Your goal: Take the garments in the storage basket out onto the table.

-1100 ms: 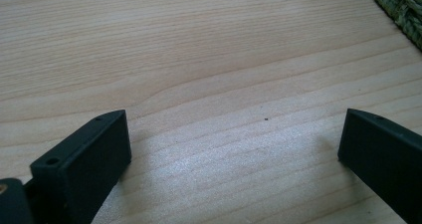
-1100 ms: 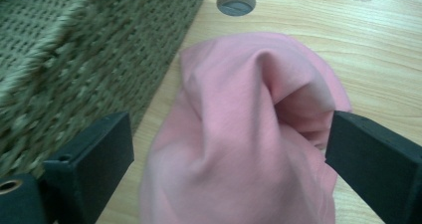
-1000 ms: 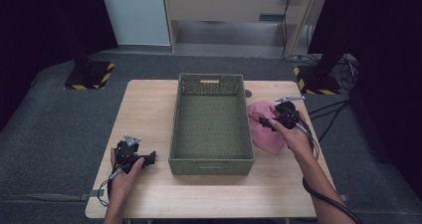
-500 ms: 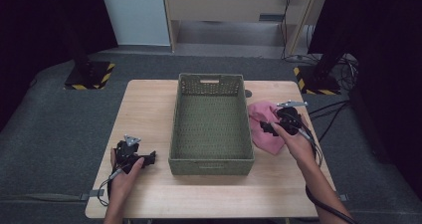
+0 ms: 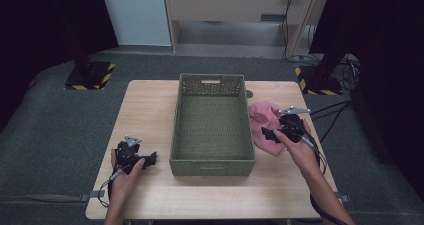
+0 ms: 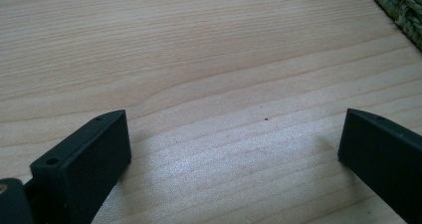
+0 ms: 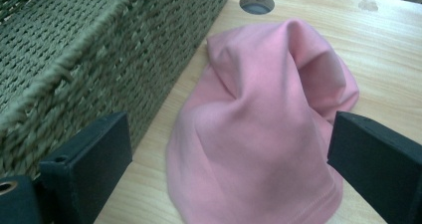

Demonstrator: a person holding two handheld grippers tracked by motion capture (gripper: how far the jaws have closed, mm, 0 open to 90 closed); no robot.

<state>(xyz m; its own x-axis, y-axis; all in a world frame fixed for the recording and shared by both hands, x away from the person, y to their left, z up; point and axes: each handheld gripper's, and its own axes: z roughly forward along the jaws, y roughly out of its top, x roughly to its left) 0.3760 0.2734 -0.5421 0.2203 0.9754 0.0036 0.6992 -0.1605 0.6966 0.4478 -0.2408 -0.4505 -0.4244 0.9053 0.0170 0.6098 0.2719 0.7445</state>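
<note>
A green woven basket (image 5: 212,160) stands empty in the middle of the wooden table (image 5: 150,105). A crumpled pink cloth (image 5: 261,120) lies on the table just right of the basket (image 7: 84,50). My right gripper (image 5: 274,133) hovers over the near part of the cloth (image 7: 259,134), open, jaws wide apart on either side of the fabric. My left gripper (image 5: 150,158) rests low over bare wood at the front left, open with nothing between its jaws (image 6: 234,134). A corner of the basket (image 6: 398,5) sits at the upper right of the left gripper view.
A round cable hole (image 7: 256,3) is in the table beyond the cloth. Cables (image 5: 325,110) trail off the right side. Black stands with yellow-striped bases (image 5: 90,75) sit on the floor behind the table, with a wooden cabinet (image 5: 235,5) farther back.
My right gripper has drawn back toward the near edge of the pink cloth and lowered a little. The left gripper has stayed where it was.
</note>
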